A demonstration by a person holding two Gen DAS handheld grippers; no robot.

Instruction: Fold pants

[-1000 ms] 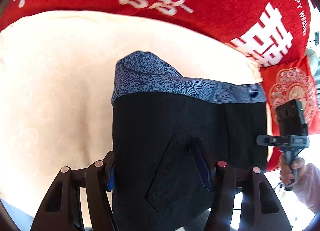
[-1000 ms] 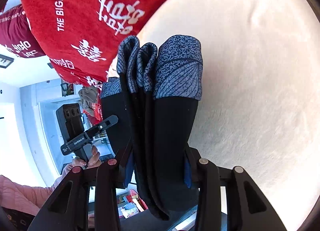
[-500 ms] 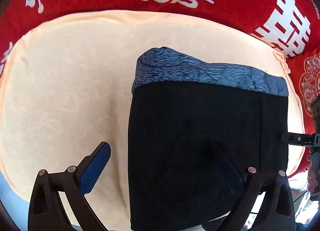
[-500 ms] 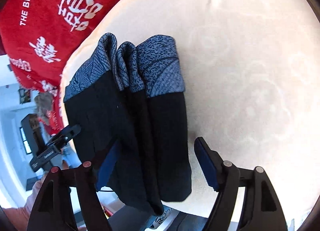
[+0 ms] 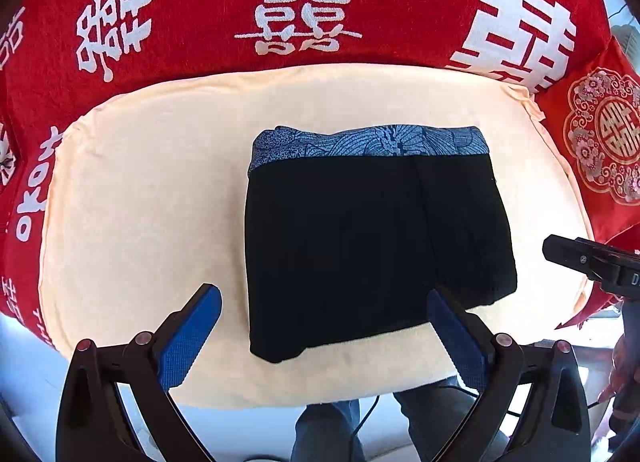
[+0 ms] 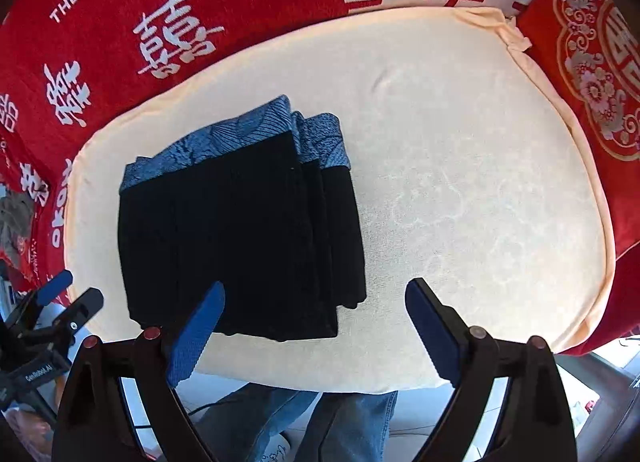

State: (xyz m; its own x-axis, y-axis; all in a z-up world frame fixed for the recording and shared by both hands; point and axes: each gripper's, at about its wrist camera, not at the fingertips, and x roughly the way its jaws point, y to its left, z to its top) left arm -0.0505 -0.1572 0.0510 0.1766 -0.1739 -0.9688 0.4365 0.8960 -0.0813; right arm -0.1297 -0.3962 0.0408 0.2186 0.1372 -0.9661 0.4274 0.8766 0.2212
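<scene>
I'm seeing the folded pants (image 5: pixel 372 238) lying flat on the cream cushion (image 5: pixel 140 201) — my left claw (image 5: pixel 324 326) is hanging released above them, my right claw (image 6: pixel 316 322) opening, nothing between its fingers.

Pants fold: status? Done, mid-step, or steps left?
Looks done. The black pants lie as a compact folded stack on the cream cushion, patterned blue waistband at the far edge, layered edges visible in the right wrist view. In hand: nothing; left gripper has open, empty jaws, right gripper jaws are opening, nothing between them. Left: apparently nothing, perhaps squaring the slightly uneven near edge.
</scene>
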